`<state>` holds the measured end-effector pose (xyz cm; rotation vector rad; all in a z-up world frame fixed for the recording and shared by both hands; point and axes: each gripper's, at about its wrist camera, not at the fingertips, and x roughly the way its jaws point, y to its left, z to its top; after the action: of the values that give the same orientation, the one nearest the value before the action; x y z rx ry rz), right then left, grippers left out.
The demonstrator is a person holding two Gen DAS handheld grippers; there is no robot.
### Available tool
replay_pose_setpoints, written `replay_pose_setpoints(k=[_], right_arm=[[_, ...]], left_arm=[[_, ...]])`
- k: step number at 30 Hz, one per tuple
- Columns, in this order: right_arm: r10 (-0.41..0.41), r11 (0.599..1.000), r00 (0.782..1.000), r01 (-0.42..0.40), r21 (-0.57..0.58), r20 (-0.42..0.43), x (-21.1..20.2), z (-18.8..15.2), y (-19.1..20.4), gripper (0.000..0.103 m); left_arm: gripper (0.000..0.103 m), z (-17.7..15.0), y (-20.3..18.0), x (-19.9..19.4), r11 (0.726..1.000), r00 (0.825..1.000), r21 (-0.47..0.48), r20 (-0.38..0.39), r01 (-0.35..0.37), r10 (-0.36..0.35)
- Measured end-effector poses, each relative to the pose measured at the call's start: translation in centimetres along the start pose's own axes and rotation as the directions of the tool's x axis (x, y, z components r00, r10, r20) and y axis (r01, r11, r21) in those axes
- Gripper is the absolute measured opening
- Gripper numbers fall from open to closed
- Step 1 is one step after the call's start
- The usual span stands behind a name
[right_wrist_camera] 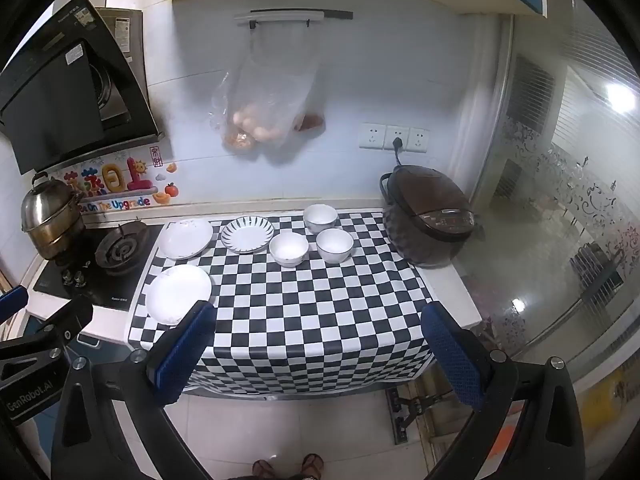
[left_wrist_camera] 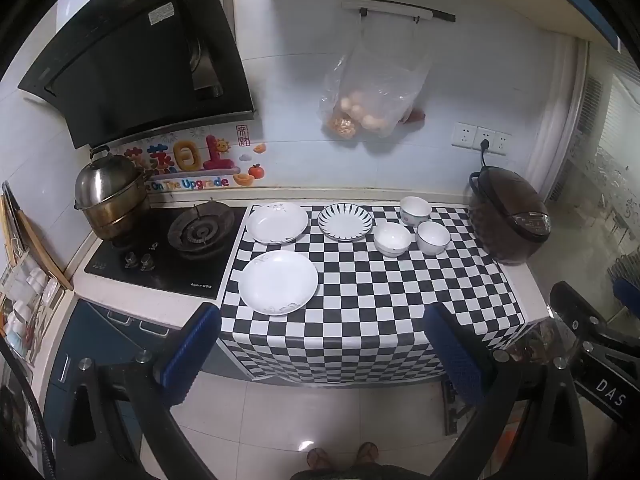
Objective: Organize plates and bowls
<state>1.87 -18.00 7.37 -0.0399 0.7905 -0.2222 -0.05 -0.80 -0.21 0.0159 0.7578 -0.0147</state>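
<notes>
step: not begun, judging by layout | left gripper (left_wrist_camera: 320,344) and right gripper (right_wrist_camera: 316,340) jaws spread, empty | next: likely near round white ceramic plate (left_wrist_camera: 279,282), lower left; needs rim pinch

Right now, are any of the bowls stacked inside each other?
No, the three bowls each sit separately on the checkered cloth, close together but none nested in another.

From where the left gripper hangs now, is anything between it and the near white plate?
Nothing visible. The left gripper is open and empty, off the counter's front edge, and only bare checkered cloth lies before the near white plate. The other dishes sit farther back.
</notes>
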Motion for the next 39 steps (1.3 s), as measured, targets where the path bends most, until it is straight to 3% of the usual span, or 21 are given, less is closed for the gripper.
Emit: replay_pose_setpoints(k=[39], right_arm=[[-0.002, 1.0, 1.0, 0.002, 0.0, 0.002, -0.1, 0.8, 1.2, 0.103]], left_arm=[[0.103, 0.5, 0.8, 0.6, 1.0, 1.0, -0.009, 0.004, 0.007, -0.007]])
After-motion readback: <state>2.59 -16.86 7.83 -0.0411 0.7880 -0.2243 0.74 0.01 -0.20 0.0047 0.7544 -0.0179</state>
